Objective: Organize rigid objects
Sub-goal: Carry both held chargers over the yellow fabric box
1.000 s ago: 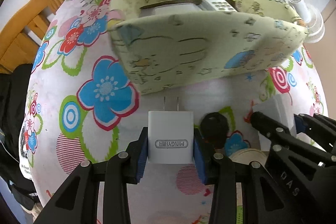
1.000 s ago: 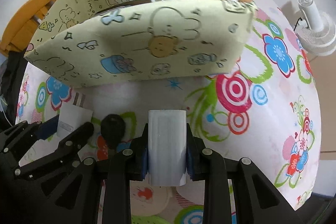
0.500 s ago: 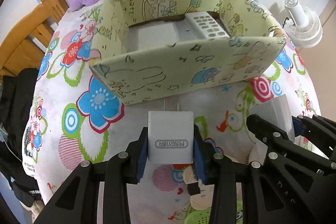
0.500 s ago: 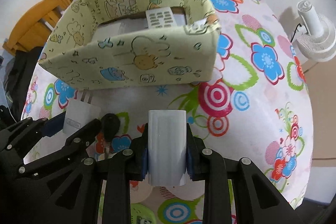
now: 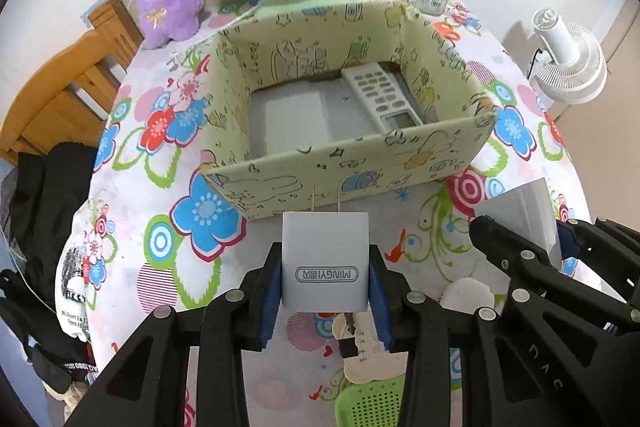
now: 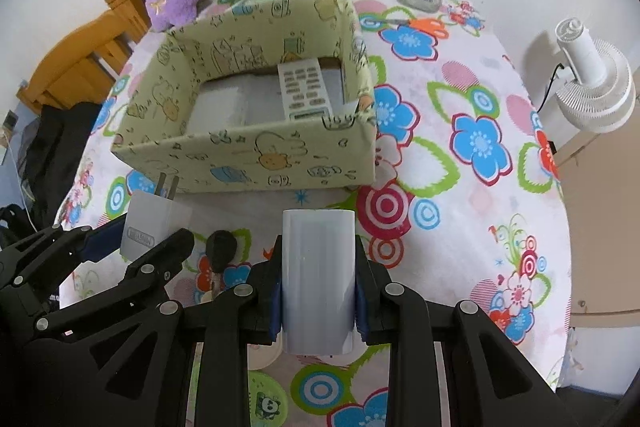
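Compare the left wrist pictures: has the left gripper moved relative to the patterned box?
Yes. The left gripper, clamping the charger, has risen: the patterned box now sits lower, its inside visible.

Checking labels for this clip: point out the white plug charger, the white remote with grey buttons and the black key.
White plug charger (image 5: 324, 255), left wrist view, on its flat printed face.
White remote with grey buttons (image 5: 380, 95), left wrist view, on its keypad.
Black key (image 6: 222, 247), right wrist view, on its head.

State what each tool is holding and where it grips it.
Left tool clamps a white charger by its two flat sides, prongs pointing forward. Right tool clamps a white rounded block by its sides.
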The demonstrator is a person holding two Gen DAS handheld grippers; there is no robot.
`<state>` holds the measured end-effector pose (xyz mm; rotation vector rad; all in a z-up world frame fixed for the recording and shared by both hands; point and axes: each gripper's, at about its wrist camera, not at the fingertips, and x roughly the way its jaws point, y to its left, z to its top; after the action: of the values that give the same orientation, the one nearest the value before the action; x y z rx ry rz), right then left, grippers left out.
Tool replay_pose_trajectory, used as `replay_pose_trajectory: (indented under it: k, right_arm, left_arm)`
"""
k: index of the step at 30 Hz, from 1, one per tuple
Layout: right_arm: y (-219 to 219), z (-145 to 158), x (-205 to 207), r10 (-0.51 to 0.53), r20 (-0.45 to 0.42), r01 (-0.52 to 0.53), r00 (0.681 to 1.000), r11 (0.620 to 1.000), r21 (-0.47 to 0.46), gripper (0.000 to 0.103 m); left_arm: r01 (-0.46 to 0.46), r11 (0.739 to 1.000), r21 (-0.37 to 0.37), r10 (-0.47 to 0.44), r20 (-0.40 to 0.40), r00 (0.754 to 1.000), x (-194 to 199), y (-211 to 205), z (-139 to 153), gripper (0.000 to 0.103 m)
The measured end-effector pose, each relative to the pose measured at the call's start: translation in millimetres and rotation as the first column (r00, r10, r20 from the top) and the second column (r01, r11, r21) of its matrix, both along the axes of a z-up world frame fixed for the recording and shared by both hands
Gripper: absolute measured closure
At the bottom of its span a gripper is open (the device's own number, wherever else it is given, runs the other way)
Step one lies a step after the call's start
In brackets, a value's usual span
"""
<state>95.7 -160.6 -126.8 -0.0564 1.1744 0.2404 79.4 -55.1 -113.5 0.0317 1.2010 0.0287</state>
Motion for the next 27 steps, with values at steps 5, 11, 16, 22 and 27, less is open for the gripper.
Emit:
replay_pose_trajectory:
  k: [5, 11, 16, 22, 27]
  right_arm:
    - [0.8, 14.5, -0.9, 0.001, 0.015, -0.001, 1.000, 1.000, 0.006, 0.073]
    - [5.7, 32.6, -5.0, 0.001, 0.041, -0.001, 0.999, 1.000, 0.010, 0.073]
    - [12.2, 44.7, -9.1, -0.008, 0.065, 0.007, 0.998, 1.000, 0.012, 0.073]
    - [23.3, 56.5, -13.9, -0.026, 0.086, 0.025, 0.996, 1.000, 0.014, 0.073]
    - [33.3, 63.2, -13.6, -0.040, 0.097, 0.039, 0.994, 0.999, 0.005, 0.073]
  left_arm:
    - [-0.001, 1.000, 0.006, 0.001, 0.016, 1.000, -3.4, -0.3, 14.2, 0.064]
    - [0.000, 1.000, 0.009, 0.000, 0.040, 0.999, -7.3, 4.9, 31.0, 0.064]
    - [0.010, 1.000, 0.010, -0.010, 0.060, 0.998, -10.1, 12.2, 43.0, 0.064]
    - [0.033, 0.999, 0.011, -0.033, 0.077, 0.996, -11.0, 23.7, 54.5, 0.064]
    - [0.053, 0.999, 0.013, -0.054, 0.102, 0.993, -9.0, 32.2, 60.6, 0.064]
